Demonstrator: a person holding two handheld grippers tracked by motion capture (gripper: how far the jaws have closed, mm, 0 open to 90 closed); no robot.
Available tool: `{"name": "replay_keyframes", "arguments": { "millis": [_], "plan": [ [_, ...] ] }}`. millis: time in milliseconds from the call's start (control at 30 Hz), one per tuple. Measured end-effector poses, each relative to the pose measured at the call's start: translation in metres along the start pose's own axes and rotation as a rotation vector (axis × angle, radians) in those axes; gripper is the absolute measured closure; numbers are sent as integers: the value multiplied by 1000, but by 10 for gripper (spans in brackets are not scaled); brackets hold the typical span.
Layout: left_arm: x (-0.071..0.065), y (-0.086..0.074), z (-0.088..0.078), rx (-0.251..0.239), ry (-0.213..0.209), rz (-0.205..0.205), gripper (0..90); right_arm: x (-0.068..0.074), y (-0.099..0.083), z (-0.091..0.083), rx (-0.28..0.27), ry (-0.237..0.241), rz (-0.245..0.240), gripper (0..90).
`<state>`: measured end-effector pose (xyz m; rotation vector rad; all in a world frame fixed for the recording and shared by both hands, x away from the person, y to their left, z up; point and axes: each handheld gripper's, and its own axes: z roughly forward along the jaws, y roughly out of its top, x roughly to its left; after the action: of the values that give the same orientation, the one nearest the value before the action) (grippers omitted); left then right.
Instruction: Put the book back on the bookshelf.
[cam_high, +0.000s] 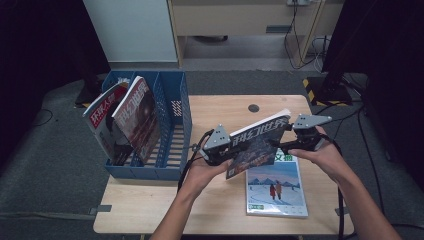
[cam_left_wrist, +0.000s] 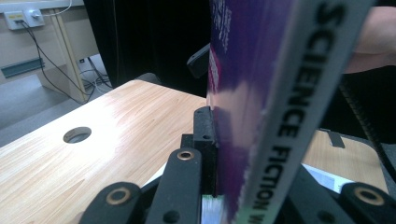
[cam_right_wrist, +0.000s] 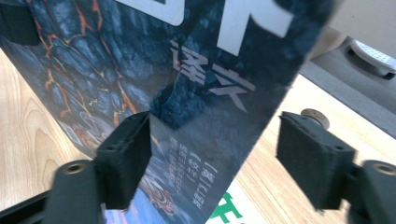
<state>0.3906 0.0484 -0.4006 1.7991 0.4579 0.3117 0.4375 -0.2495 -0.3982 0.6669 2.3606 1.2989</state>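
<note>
Dark magazine hiding left gripper's jaws

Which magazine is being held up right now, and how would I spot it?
Start at the light wooden table, right of the blue plastic file rack. Above its middle, the left gripper clamps a dark blue, lava-patterned magazine with large white characters. Unlike the snowy-scene magazine lying flat below, it hangs tilted in the air.

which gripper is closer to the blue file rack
Left. The left gripper, shut on the dark magazine, is just right of the blue file rack; the right gripper, jaws open, is beyond the magazine's far edge.
</note>
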Motion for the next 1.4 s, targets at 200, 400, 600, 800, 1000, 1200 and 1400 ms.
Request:
{"name": "replay_keyframes", "arguments": {
  "millis": [200,400,600,800,1000,1200,1400],
  "plan": [
    [2,-1,0,-7,-8,-1,823,-4,-1,4,-13,49,8,350],
    [3,-3,-1,-16,-8,-9,822,-1,0,2,-14,51,-14,490],
    [6,-7,-3,-31,13,-27,798,2,-2,-6,-26,47,-18,649],
    [8,-10,1,-55,37,-57,757,8,0,-11,-23,65,-35,729],
    [10,-12,3,-97,68,-80,731,10,-1,-15,-15,88,-28,770],
    [11,-10,8,-150,84,-104,743,10,-4,-18,-2,103,-6,798],
    [8,-8,16,-161,83,-91,746,8,-8,-20,2,121,15,796]
  ]
}}
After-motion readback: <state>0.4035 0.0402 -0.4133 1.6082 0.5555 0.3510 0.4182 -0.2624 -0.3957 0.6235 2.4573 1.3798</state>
